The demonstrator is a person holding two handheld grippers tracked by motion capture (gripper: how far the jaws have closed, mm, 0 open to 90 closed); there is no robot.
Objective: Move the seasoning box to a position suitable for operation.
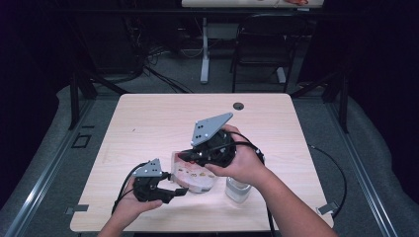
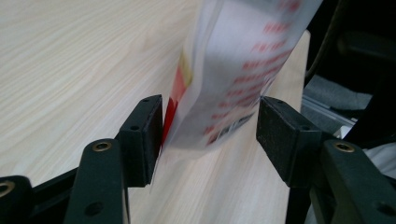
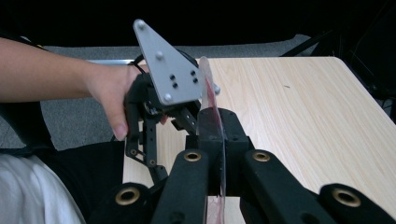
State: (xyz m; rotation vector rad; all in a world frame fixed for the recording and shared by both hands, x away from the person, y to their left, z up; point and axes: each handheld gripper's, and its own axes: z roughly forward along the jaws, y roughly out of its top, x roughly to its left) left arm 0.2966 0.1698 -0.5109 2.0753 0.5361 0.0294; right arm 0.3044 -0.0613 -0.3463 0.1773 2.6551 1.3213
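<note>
A see-through plastic packet point(image 1: 193, 178) with red print hangs over the front middle of the table between my two grippers. My right gripper point(image 1: 186, 156) is shut on the packet's thin top edge point(image 3: 208, 100), which stands edge-on between its jaws point(image 3: 212, 136). My left gripper point(image 1: 181, 192) stands open at the packet's lower left. In the left gripper view the packet's bottom corner point(image 2: 233, 70) sits between the wide-apart jaws point(image 2: 210, 126), close against the left pad point(image 2: 148, 126) and well off the right one. The left gripper's grey plate point(image 3: 170, 70) shows beyond the right jaws.
A small clear jar point(image 1: 237, 190) stands just under my right wrist near the front edge. The light wooden table point(image 1: 148, 118) has a cable hole point(image 1: 238, 105) at its back. A black chair point(image 1: 262, 44) and a desk leg stand beyond the table.
</note>
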